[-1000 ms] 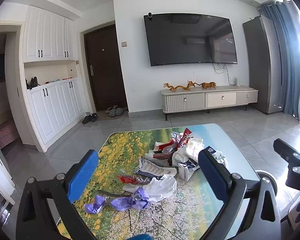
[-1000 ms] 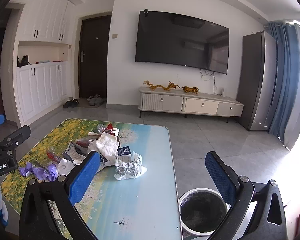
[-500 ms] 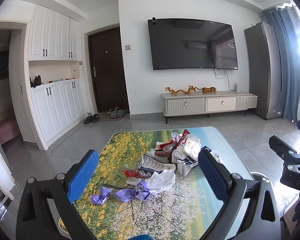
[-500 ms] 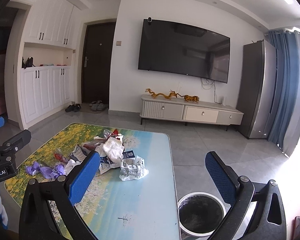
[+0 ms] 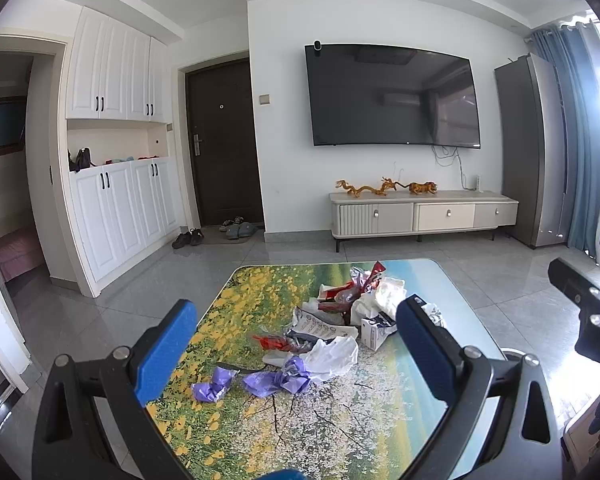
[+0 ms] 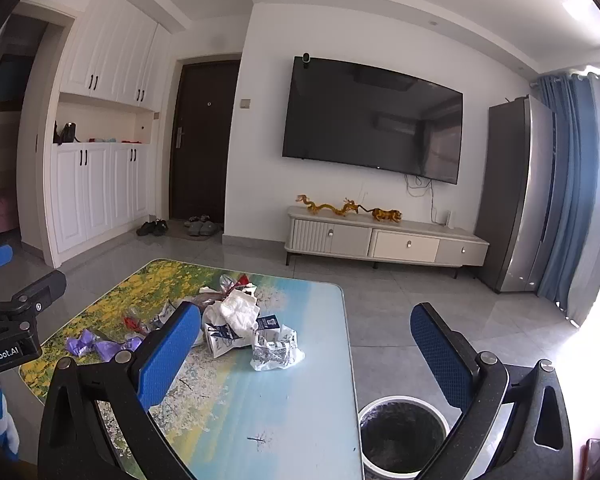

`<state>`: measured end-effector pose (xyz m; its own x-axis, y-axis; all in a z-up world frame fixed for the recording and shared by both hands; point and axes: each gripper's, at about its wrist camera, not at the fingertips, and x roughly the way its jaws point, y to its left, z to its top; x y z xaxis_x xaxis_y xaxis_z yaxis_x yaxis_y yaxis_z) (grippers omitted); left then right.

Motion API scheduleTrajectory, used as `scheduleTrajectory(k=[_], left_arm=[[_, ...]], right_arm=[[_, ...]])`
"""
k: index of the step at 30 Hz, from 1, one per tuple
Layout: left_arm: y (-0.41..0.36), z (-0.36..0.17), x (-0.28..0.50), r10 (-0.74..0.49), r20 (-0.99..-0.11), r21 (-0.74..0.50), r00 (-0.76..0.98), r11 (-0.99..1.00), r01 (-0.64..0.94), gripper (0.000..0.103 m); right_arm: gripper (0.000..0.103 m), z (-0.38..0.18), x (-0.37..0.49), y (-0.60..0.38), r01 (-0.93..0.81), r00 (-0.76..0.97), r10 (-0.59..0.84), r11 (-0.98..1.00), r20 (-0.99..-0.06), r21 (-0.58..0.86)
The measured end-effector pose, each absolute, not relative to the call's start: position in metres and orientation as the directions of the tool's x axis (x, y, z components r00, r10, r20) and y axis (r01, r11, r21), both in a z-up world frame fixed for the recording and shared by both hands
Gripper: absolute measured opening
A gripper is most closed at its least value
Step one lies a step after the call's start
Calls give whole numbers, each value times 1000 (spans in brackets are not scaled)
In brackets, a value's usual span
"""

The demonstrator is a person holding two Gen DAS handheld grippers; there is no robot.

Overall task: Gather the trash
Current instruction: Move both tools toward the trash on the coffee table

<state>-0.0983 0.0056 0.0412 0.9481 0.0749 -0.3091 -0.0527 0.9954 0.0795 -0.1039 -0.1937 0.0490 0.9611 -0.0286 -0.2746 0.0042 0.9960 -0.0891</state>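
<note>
Both grippers held above the near end of the table (image 5: 228,304), jaws wide apart, nothing in either: left gripper (image 5: 296,344), right gripper (image 6: 306,344). Trash pile (image 5: 340,320) lies mid-table: purple wrappers (image 5: 272,380) nearest, crumpled white paper (image 6: 240,312) farther back. Bin (image 6: 400,432) on the floor just right of the table.

The near part of the counter (image 6: 284,412) is bare, so a gripper can pass there. The trash pile (image 6: 236,320) blocks the middle. The purple wrappers (image 5: 260,380) lie apart at its left. The round bin (image 6: 400,436) stands open just beside the counter.
</note>
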Motion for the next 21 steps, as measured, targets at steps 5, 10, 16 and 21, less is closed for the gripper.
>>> scheduleTrajectory(k=[5,10,16,21], left_arm=[[6,41,-94,82,-312,84,946,995,-59,100],[10,38,-82,94,-325,85,941,994,-70,100],[16,35,-64,99,-339,84,936,994,-75,100],[31,32,-54,108,-357,76,928,993,-87,100]], right_arm=[[103,48,-98,-196,-7,961,-15,997,-275,-77],[103,47,-89,-203,-3,963,-15,998,-269,-67],[103,46,-77,-207,-8,966,-7,998,-259,-56],[103,45,-65,-213,-16,963,3,999,-271,-44]])
